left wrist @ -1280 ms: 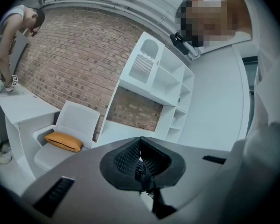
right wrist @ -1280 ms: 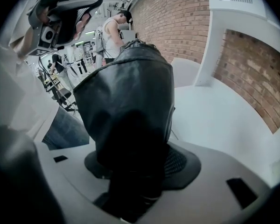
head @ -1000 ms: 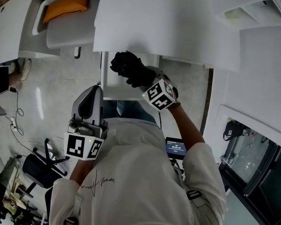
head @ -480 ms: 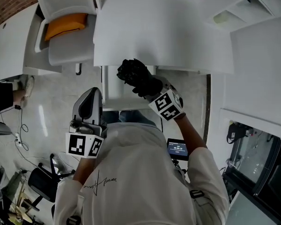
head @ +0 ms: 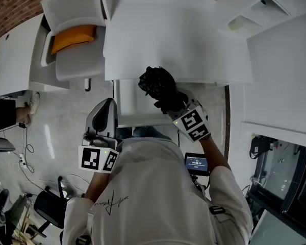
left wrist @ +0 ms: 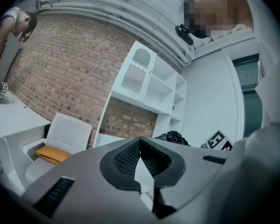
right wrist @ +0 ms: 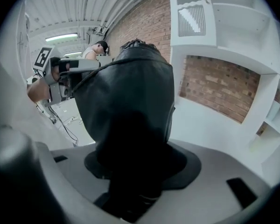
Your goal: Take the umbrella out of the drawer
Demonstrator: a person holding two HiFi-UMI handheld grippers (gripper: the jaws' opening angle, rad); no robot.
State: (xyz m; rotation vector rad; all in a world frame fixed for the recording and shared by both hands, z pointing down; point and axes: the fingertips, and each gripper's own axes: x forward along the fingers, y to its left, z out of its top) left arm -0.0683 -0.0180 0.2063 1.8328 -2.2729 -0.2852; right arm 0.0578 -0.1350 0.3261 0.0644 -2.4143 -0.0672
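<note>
A black folded umbrella point(head: 157, 83) is gripped in my right gripper point(head: 169, 100), and it hangs over the open white drawer point(head: 128, 103) under the desk point(head: 173, 40). In the right gripper view the umbrella point(right wrist: 130, 97) fills the space between the jaws and hides the fingertips. My left gripper point(head: 106, 110) hangs left of the drawer, apart from it, with its jaws together and nothing in them. The left gripper view looks level past its shut tips point(left wrist: 140, 141) at the umbrella point(left wrist: 171, 137) and the right gripper's marker cube point(left wrist: 218, 140).
A white chair with an orange cushion point(head: 74, 37) stands left of the desk. White shelving point(head: 255, 14) rises at the right, against a brick wall point(left wrist: 74, 73). Another person point(right wrist: 95, 50) works at the far side. An office chair base point(head: 46, 208) and cables lie on the floor at the left.
My right gripper has lifted the umbrella up and to the right, away from the drawer. The left gripper has risen slightly beside the drawer.
</note>
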